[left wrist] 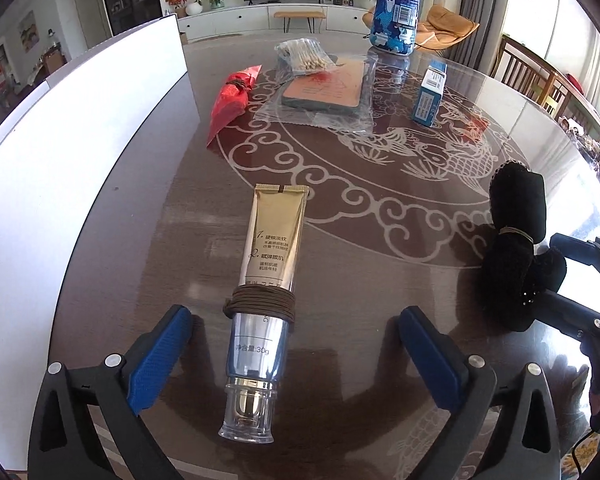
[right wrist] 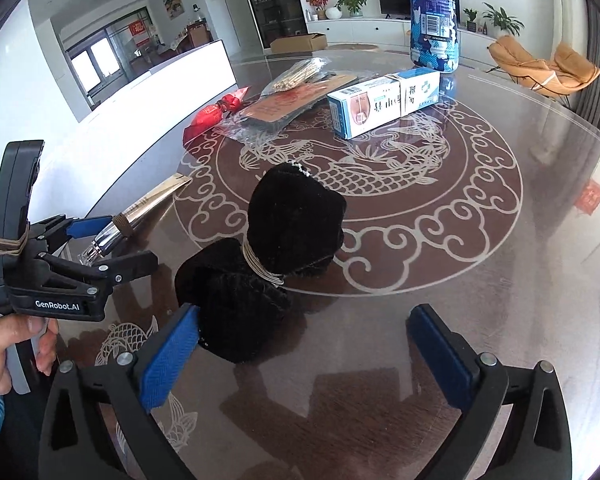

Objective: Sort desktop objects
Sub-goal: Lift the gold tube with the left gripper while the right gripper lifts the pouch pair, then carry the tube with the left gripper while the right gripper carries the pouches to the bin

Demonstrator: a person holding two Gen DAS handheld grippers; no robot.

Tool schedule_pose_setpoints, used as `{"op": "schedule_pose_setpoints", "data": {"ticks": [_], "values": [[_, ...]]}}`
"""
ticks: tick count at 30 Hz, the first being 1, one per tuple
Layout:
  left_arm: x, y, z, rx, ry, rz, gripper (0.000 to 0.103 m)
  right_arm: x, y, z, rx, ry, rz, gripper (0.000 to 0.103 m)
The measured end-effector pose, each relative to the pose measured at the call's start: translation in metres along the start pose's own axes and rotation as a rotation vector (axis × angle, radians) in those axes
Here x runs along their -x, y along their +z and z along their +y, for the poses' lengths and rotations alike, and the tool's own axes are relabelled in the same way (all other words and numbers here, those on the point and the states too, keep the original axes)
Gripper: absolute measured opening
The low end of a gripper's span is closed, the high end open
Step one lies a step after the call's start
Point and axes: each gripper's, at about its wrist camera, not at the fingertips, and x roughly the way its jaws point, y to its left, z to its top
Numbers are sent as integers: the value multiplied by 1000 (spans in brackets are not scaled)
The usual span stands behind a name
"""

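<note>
A gold and silver cosmetic tube (left wrist: 265,292) with brown cord wound round its middle lies on the table, cap end between the open blue pads of my left gripper (left wrist: 292,344). The pads stand apart from it on both sides. The tube also shows in the right wrist view (right wrist: 140,212), inside the left gripper (right wrist: 112,240). A black fabric bundle (right wrist: 268,260) tied with elastic lies in front of my open right gripper (right wrist: 304,344), its near end against the left pad (right wrist: 168,356). The bundle also shows in the left wrist view (left wrist: 516,248).
Farther back lie a red pouch (left wrist: 230,106), a bag of cotton swabs (left wrist: 302,58), a flat item in clear plastic (left wrist: 320,90), a blue and white box (right wrist: 384,100) and a tall blue bottle (left wrist: 396,8). A white board (left wrist: 72,152) stands along the table's left side.
</note>
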Motion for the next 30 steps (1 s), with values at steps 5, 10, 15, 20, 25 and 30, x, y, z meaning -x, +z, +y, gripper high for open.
{"op": "schedule_pose_setpoints", "data": {"ticks": [5,10,15,20,25,30], "values": [[0,0,-2,1,0,-4,103,2,19,8,-134,103,3,103],[0,0,-1,-1,-4,-2,103,-24,38,34,-71,-13,36,103],[1,0,-1,-4,-3,2,103,-31,29,34,-51,-87,42,103],[-4,9,2,-45,-21,61,103,-34,25,34,3,-108,75,103],[6,10,26,-14,-43,48,69,-37,20,40,79,-186,104,99],[13,8,27,-44,-100,37,29,-20,18,35,62,-168,46,40]]}}
